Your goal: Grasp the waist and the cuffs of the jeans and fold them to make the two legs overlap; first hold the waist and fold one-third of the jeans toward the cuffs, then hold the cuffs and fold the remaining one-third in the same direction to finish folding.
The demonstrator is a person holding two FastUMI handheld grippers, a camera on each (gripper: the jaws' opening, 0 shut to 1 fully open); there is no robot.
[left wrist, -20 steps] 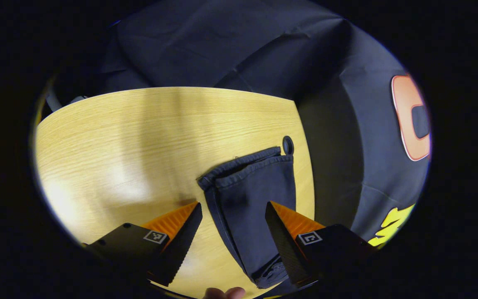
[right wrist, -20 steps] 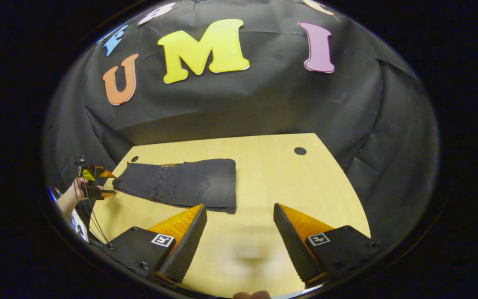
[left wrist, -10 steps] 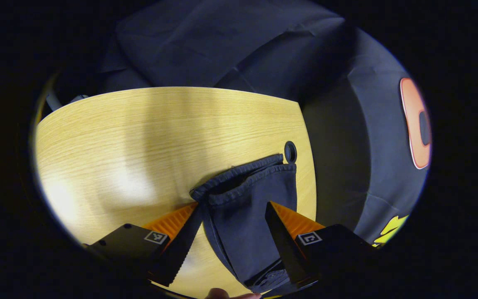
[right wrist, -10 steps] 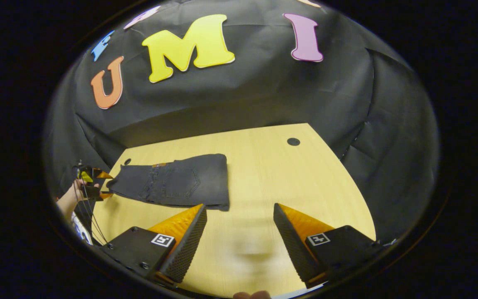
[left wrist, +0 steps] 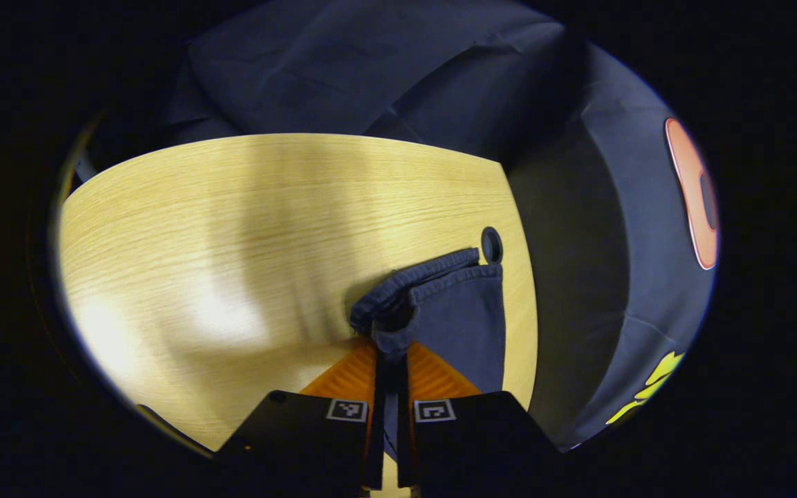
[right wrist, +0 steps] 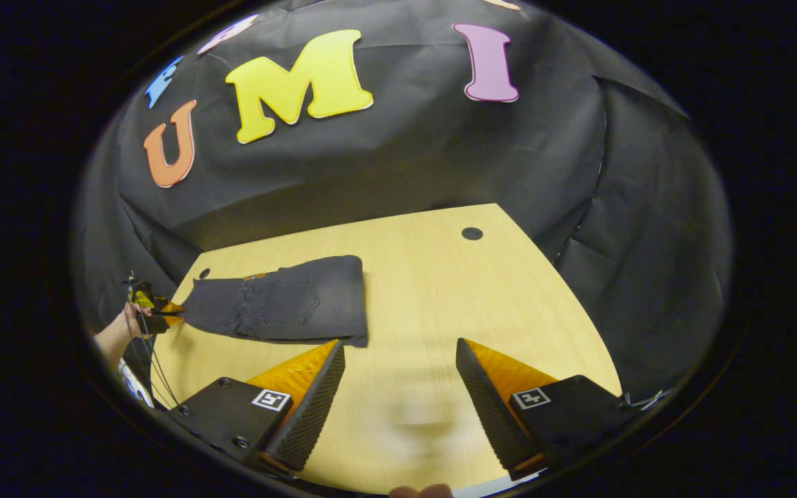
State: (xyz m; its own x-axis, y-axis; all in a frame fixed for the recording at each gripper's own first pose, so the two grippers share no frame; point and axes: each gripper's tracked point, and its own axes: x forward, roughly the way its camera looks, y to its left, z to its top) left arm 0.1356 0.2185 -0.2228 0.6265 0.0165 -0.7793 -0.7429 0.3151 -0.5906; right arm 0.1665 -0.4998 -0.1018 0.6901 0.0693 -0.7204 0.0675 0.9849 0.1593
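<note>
Jeans (left wrist: 457, 315): cuff end pinched between the left gripper's (left wrist: 391, 356) two fingers, which are drawn together on the bunched hem, cloth filling the narrow slit between them. In the right gripper view that gripper (right wrist: 160, 315) sits at the left end of the folded jeans (right wrist: 281, 308), a hand (right wrist: 125, 325) behind it. Right gripper (right wrist: 398, 360) hangs over bare table (right wrist: 495, 297), fingers spread wide, nothing between them, jeans just beyond its left finger. Jeans lie flat near the table's far left edge, beside a round hole (left wrist: 490, 244).
</note>
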